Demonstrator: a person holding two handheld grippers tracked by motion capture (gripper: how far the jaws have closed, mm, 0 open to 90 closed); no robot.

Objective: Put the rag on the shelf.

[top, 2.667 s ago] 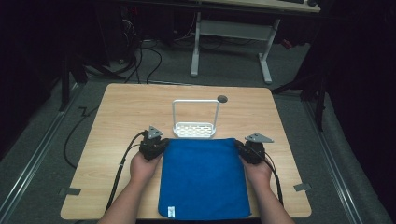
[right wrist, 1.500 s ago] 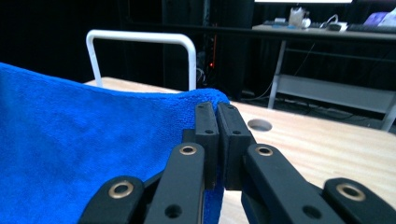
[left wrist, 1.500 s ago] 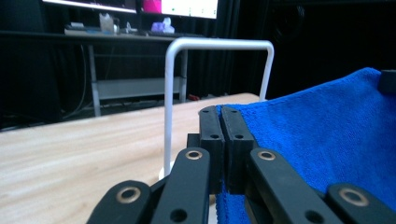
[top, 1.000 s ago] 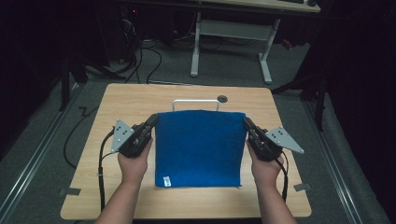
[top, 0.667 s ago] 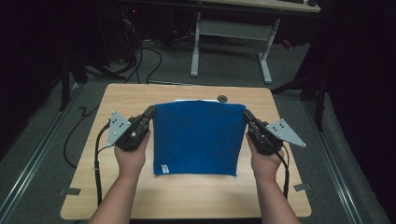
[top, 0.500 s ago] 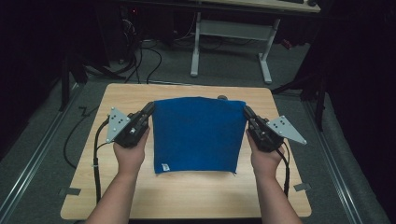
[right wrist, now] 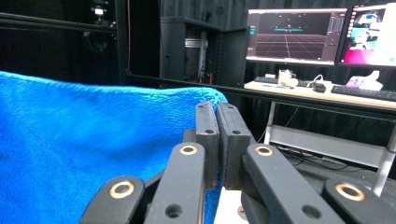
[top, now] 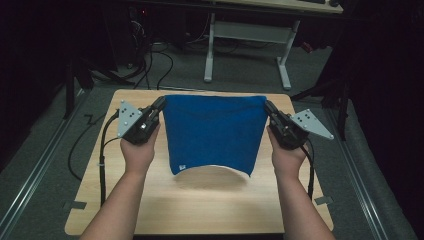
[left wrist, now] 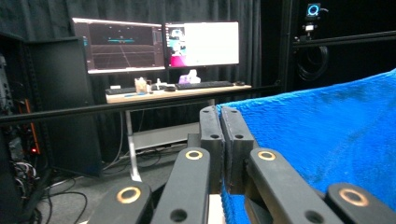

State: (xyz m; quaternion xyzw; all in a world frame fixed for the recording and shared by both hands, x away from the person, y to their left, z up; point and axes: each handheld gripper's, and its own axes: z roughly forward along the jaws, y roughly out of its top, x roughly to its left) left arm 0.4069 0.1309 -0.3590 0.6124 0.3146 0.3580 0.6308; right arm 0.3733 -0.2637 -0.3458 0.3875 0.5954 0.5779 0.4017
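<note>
Dark curtains and a grey floor surround a wooden table, where a person holds a gripper in each hand. From the high view, the left gripper is clamped on the top left corner of a blue towel, and the right gripper is clamped on the top right corner. In the left gripper view its jaws are pressed together with the towel edge pinched between them; the right gripper view shows the same, its jaws closed on the towel corner.

The towel hangs spread between the two grippers, lifted over the far half of the table, its top edge pulled nearly straight. Its lower edge curves upward in the middle, and a small white tag sits near the bottom left corner. The left hand and right hand grip the tools from below, forearms coming in from the near edge. A black cable trails from the left gripper down the table's left side.

Beyond the table stands a desk with two lit monitors and a keyboard.
</note>
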